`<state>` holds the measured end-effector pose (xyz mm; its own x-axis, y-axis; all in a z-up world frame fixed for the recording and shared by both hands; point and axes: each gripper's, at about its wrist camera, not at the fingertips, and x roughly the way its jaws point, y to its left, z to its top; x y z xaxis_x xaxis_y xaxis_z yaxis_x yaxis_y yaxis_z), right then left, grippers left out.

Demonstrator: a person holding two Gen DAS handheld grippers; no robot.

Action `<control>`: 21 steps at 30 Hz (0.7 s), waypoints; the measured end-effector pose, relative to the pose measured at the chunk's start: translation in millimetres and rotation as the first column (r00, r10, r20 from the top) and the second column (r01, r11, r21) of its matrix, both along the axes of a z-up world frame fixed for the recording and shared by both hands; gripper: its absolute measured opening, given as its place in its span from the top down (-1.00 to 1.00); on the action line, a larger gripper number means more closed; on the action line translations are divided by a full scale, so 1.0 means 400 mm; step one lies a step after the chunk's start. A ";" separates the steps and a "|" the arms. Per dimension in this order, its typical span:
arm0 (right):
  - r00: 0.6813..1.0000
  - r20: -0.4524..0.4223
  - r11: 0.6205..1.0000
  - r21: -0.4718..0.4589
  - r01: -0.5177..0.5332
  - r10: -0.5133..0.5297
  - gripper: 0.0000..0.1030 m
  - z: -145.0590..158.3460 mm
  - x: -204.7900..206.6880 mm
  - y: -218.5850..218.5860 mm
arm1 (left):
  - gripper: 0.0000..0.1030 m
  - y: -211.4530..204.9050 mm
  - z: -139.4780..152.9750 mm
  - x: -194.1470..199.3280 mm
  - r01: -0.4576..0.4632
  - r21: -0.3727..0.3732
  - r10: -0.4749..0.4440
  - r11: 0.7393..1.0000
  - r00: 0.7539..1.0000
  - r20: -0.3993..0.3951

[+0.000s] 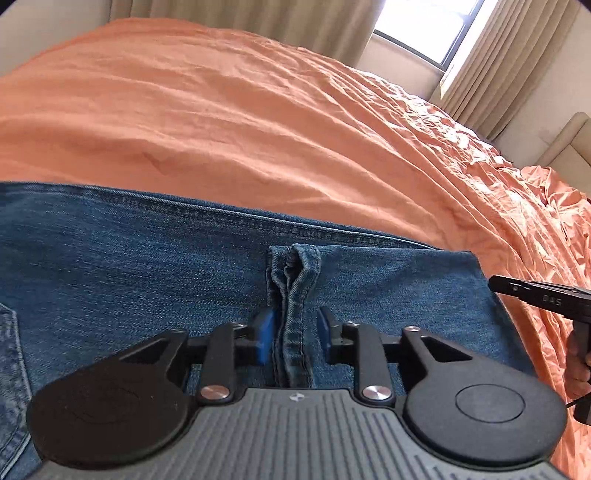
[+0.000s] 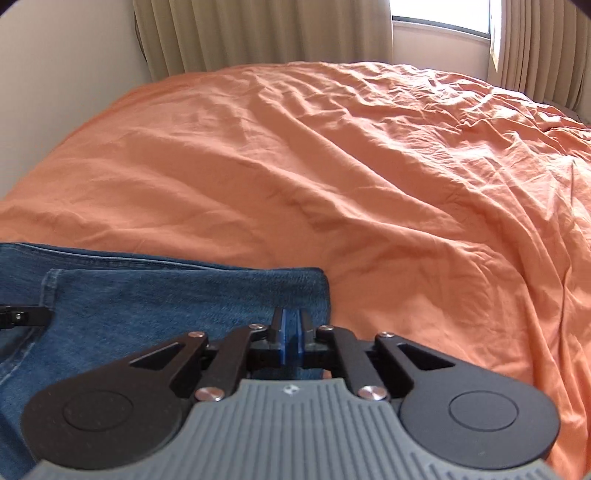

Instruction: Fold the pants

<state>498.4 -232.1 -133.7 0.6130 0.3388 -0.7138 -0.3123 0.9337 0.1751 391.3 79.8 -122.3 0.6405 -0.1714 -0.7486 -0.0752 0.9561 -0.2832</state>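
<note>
Blue jeans (image 1: 147,266) lie folded flat on the orange bed sheet (image 1: 258,129). A doubled hem ridge (image 1: 295,280) of denim stands up between the blue pads (image 1: 266,332) of my left gripper (image 1: 293,325); the jaws are apart and the pads do not press on it. In the right wrist view my right gripper (image 2: 291,326) hangs over the right end of the jeans (image 2: 166,295), its pads together with nothing visible between them. Its black tip (image 1: 496,284) also shows at the right edge of the left wrist view, with a hand behind it.
The wrinkled orange sheet (image 2: 351,166) covers the bed beyond and to the right of the jeans. Beige curtains (image 2: 258,33) and a bright window (image 1: 424,26) stand behind the bed. A pale upholstered piece of furniture (image 1: 565,144) sits at the far right.
</note>
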 end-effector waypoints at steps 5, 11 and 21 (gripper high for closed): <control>0.997 0.070 0.999 0.049 0.016 -0.019 0.76 0.044 -0.223 -0.049 | 0.20 -0.034 0.034 -0.100 0.005 0.024 -0.006 1.000 0.999 0.039; 0.997 0.075 1.000 0.005 0.019 -0.019 0.76 -0.021 -0.337 -0.038 | 0.22 -0.071 -0.003 -0.141 -0.013 0.067 0.015 0.998 1.000 -0.019; 0.997 0.076 0.996 -0.086 -0.021 0.027 0.79 -0.127 -0.346 -0.024 | 0.23 -0.120 -0.055 -0.141 0.040 0.210 -0.030 0.977 0.998 -0.054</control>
<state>360.0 -241.8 -184.6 0.6593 0.2944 -0.6919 -0.3444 0.9362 0.0701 334.9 31.7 -144.5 0.5974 -0.0277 -0.8015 -0.0496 0.9962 -0.0714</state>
